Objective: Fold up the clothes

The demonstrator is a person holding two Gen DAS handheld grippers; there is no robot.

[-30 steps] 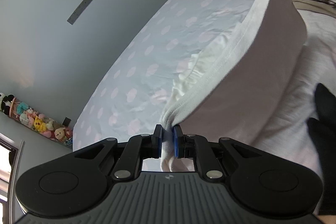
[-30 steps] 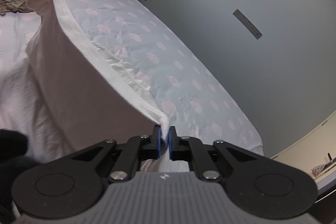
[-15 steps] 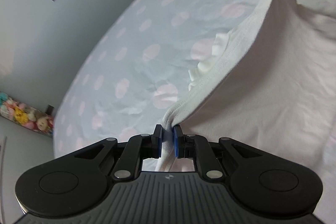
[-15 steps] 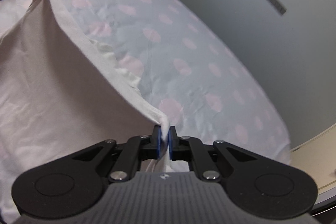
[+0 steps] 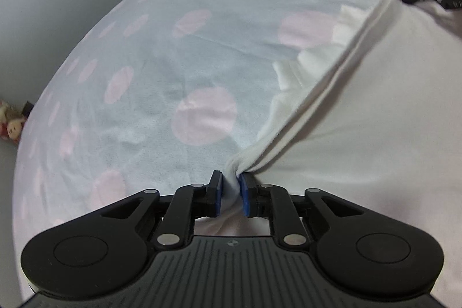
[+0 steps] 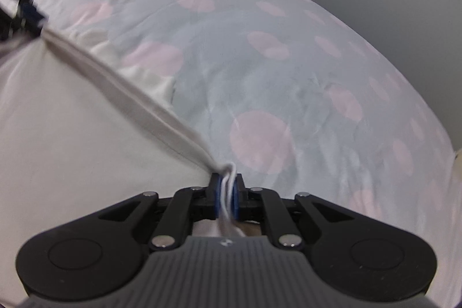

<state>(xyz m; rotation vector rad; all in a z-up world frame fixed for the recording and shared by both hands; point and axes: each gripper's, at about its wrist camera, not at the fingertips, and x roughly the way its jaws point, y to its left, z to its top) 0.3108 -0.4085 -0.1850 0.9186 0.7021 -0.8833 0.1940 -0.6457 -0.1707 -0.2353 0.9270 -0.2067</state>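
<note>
As both grippers (image 5: 230,192) (image 6: 226,194) tilt downward, garment hem (image 5: 317,103) stretched between.

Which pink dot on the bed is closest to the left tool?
The big round dot just ahead of the left tool, beside the white garment; every other dot lies farther off.

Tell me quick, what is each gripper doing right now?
Left gripper: jaws opening, with a corner of the white garment between them.
Right gripper: shut on the garment's other corner.
</note>
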